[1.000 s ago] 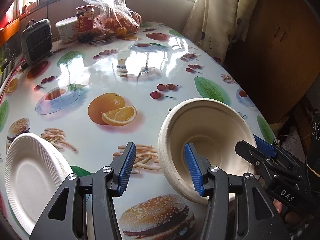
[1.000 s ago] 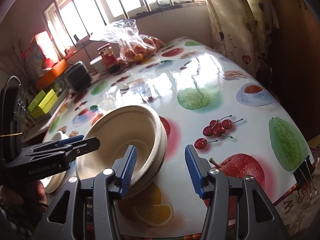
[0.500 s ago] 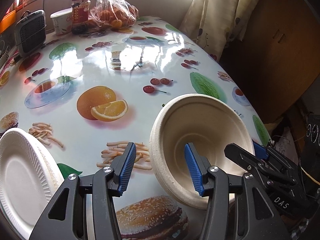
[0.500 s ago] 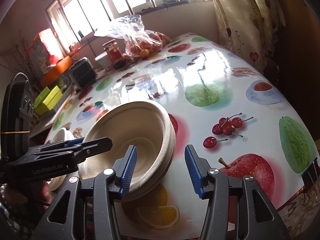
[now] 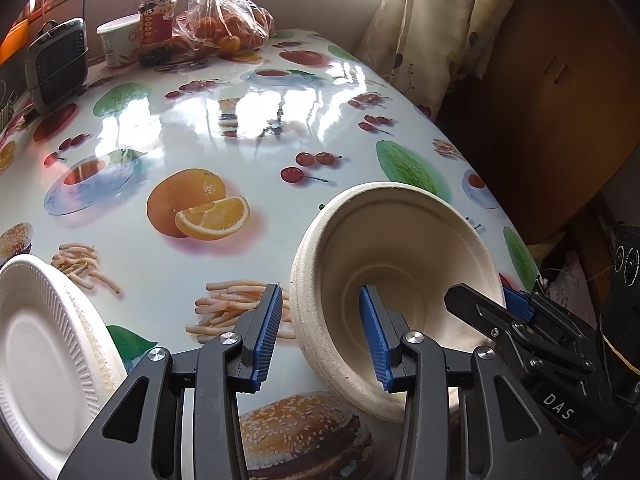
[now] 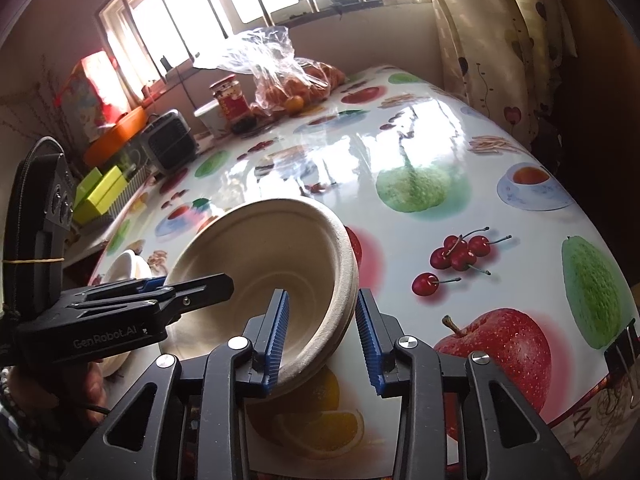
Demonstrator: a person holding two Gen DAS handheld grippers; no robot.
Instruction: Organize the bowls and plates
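Note:
A beige pulp bowl [image 5: 400, 248], apparently two nested, stands tilted on the fruit-print table [image 5: 280, 128]. My left gripper [image 5: 320, 300] straddles its left wall, one pad outside and one inside. Its jaws are closing, and a gap still shows at the outer pad. My right gripper [image 6: 322, 312] straddles the opposite wall of the bowl [image 6: 260, 256]. Those jaws are closing too, with the outer pad's tip almost at the rim. Each gripper shows in the other's view, the right gripper [image 5: 484, 300] and the left gripper [image 6: 192, 280]. A stack of white foam plates [image 5: 40, 340] lies at the near left.
At the far end stand a bag of oranges [image 5: 224, 28], a red jar [image 5: 158, 16], a white tub [image 5: 116, 44] and a small black heater [image 5: 58, 64]. A curtain [image 5: 420, 32] and a wooden cabinet [image 5: 560, 100] flank the table's right edge.
Both grippers' jaws have narrowed around the bowl's rim. The hands and the tilted bowl have stayed about where they were.

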